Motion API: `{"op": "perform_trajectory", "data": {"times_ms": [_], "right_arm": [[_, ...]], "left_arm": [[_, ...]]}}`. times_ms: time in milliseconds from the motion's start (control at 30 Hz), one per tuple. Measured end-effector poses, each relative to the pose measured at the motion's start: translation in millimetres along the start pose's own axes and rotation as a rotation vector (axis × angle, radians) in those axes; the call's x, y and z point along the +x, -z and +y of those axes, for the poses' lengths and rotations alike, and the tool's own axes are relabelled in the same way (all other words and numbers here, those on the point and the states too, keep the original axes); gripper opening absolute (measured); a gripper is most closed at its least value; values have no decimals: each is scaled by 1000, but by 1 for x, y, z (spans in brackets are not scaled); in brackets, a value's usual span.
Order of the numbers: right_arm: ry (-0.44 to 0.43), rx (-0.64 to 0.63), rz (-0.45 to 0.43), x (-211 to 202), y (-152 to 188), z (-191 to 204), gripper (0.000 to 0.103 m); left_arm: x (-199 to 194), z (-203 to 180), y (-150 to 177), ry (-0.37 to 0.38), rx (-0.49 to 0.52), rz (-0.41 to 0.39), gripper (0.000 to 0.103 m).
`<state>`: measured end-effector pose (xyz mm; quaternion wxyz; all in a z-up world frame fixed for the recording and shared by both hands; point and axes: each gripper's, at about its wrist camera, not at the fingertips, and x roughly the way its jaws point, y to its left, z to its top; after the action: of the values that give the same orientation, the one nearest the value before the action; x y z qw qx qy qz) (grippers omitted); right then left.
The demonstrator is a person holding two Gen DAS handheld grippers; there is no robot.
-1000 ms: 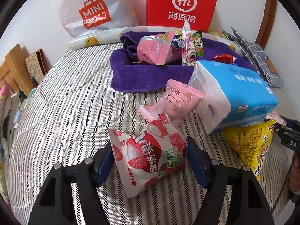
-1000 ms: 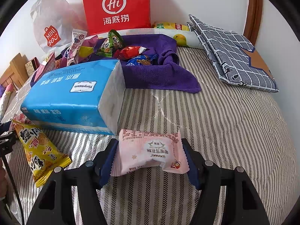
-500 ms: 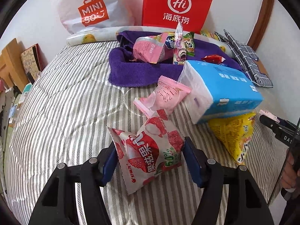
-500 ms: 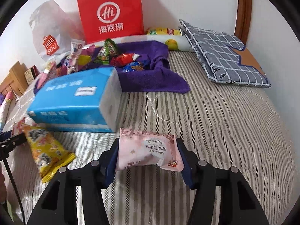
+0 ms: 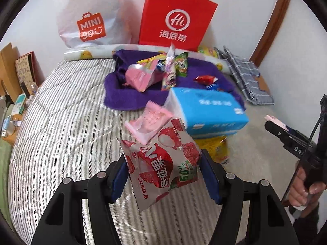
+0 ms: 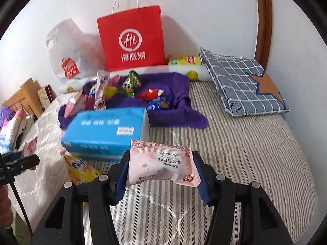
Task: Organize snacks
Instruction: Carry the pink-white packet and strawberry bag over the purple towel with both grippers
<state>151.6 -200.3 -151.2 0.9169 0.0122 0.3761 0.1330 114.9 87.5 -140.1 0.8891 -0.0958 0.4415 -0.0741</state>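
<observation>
My left gripper [image 5: 164, 173] is shut on a red and white fruit snack bag [image 5: 161, 167] and holds it in the air above the striped quilt [image 5: 61, 132]. My right gripper [image 6: 162, 173] is shut on a pale pink packet [image 6: 161, 165], also clear of the bed. Just beyond the fruit bag a second pink packet [image 5: 149, 120] lies on the quilt. A yellow snack bag [image 5: 214, 147] pokes out from under a blue tissue pack [image 5: 206, 110]. Further back, several snacks sit on a purple towel [image 5: 130, 98].
A red paper bag [image 5: 175, 18] and a white plastic bag [image 5: 90, 20] stand against the wall behind the towel. A folded checked blanket [image 6: 241, 81] lies at the far right of the bed. A hand [image 5: 302, 189] shows at the right edge of the left wrist view.
Both grippers have closed in on their packets and risen, lifting the fruit bag and the pale pink packet off the quilt. The rest of the bed looks the same.
</observation>
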Motion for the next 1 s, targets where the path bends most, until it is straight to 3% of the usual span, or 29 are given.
{"op": "perform_trajectory", "data": {"times_ms": [533,1000], "right_arm": [[6,-40,-38,0,-63,13,55],[17,-49,-22,75,-126,11,55]], "left_arm": [[-2,-28,-70,23,20,-34,64],[29,-3,-148,-12,5,-46,64]]}}
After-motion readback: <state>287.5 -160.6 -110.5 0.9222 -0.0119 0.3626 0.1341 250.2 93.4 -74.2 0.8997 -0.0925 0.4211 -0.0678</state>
